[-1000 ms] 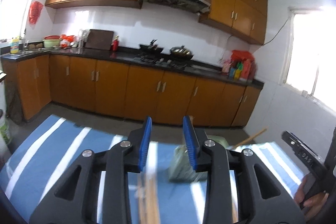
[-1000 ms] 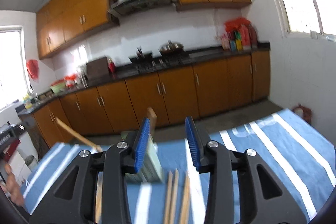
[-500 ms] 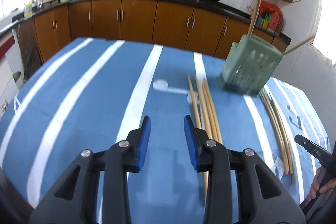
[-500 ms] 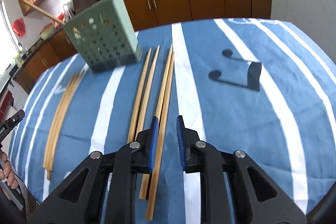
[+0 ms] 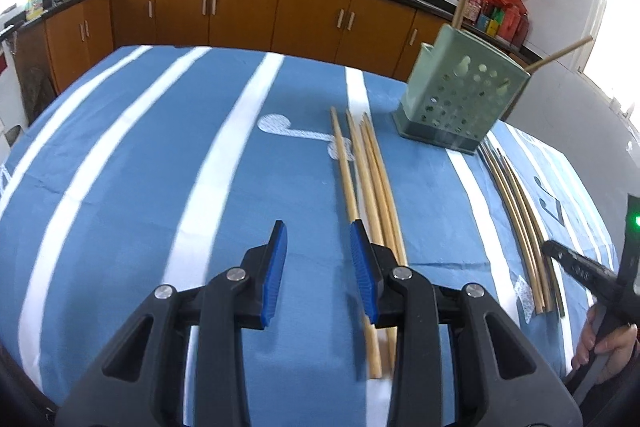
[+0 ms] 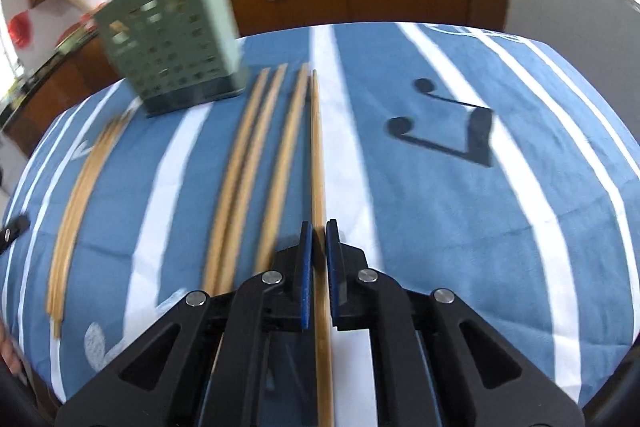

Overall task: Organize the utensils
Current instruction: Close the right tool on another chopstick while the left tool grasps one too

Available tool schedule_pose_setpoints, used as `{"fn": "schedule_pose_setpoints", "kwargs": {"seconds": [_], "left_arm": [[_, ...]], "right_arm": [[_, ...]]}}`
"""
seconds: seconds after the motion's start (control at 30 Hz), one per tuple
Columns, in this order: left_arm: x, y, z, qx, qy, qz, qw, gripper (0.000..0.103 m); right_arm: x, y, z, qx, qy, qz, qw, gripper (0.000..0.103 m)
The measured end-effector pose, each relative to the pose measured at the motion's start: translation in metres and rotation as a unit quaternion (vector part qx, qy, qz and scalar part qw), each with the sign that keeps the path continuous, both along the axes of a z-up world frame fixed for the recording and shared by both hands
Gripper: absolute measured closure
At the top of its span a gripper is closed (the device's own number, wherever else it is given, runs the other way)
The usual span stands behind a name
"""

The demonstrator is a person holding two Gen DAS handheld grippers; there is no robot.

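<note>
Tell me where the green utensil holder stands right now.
The green utensil holder stands at the table's far side: upper right in the left wrist view, upper left in the right, behind the loose chopsticks.

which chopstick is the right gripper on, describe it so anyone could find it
Start at the green holder on the blue striped cloth. A row of wooden chopsticks lies beside it. Yours is the chopstick farthest from the holder, running straight between the right gripper pads.
</note>
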State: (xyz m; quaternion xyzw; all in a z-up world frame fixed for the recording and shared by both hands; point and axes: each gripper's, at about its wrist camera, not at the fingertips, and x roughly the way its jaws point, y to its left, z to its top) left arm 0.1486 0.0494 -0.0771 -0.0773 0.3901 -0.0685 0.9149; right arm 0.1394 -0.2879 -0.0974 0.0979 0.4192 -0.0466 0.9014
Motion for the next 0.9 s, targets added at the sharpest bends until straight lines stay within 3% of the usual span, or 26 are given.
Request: {"fn": "schedule_pose_setpoints", "kwargs": {"seconds": [0.2, 0.37, 0.67, 0.77, 0.9], "left_arm": [[0.001, -0.017, -0.013, 0.003, 0.021, -0.034, 0.9992, 0.082], [0.005, -0.028, -0.025, 0.014, 0.041, -0.048, 0.9979, 0.083], [0.017, -0.04, -0.03, 0.048, 0.039, -0.037, 0.9974, 0.085], [0.022, -0.041, -0.03, 0.064, 0.036, -0.029, 0.9969, 0.095], [0.034, -0.032, -0.029, 0.061, 0.039, -0.018, 0.9972, 0.095]], "right_arm": [[0.001, -0.006, 0.0, -0.001, -0.001, -0.009, 1.0, 0.095], [0.0, -0.008, -0.001, 0.001, -0.003, -0.006, 1.0, 0.095], [0.0, -0.005, -0.001, 0.0, -0.005, 0.001, 1.0, 0.095], [0.001, -0.004, -0.001, -0.002, -0.008, 0.002, 1.0, 0.095], [0.008, -0.003, -0.001, -0.005, -0.004, 0.009, 1.0, 0.095]]}}
